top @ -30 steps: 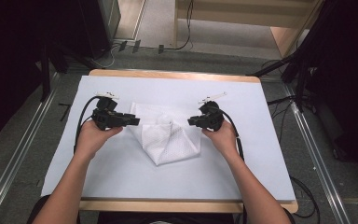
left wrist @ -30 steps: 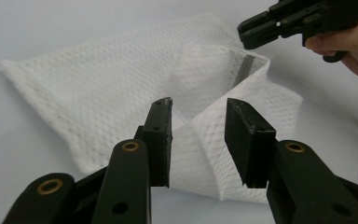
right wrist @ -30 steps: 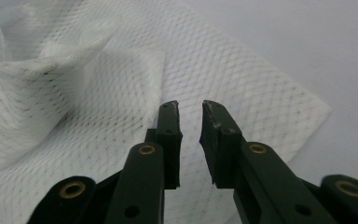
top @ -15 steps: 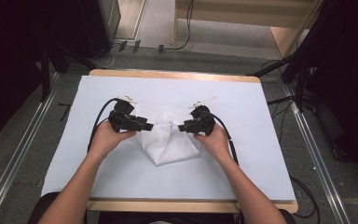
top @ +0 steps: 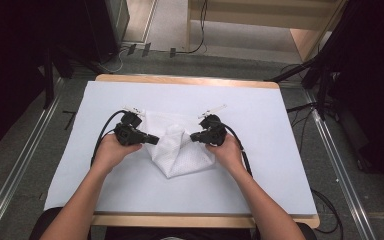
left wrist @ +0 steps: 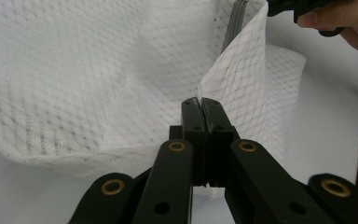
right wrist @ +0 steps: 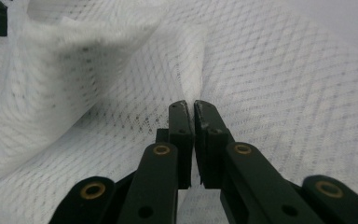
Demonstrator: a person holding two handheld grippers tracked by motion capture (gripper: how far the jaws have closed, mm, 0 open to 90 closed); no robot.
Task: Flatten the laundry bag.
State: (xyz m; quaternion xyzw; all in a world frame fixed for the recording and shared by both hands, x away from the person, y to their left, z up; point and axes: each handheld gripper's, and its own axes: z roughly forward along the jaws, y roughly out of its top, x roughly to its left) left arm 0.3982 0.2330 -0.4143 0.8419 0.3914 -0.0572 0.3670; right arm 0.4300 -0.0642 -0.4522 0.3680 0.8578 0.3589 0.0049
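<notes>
A white mesh cloth (top: 182,152) with a grey zip strip (left wrist: 235,23) lies bunched in the middle of the white table cover (top: 275,125). My left gripper (top: 156,140) points right at the cloth's left side. Its jaws have just closed, and in the left gripper view (left wrist: 200,100) they pinch a raised fold of mesh (left wrist: 242,84). My right gripper (top: 192,136) points left at the cloth's right side. Its jaws have just closed too, and in the right gripper view (right wrist: 189,103) they grip a crease of the mesh (right wrist: 284,84).
The table's wooden rim (top: 190,80) shows at the far edge. Metal floor rails (top: 337,165) run along both sides. Dark equipment and cables (top: 325,75) stand beyond the table at the right. The other hand (left wrist: 345,21) appears at the top right of the left gripper view.
Both hands have moved inward toward each other. The cloth has bunched into a raised fold between them, and both pairs of jaws have shut on it.
</notes>
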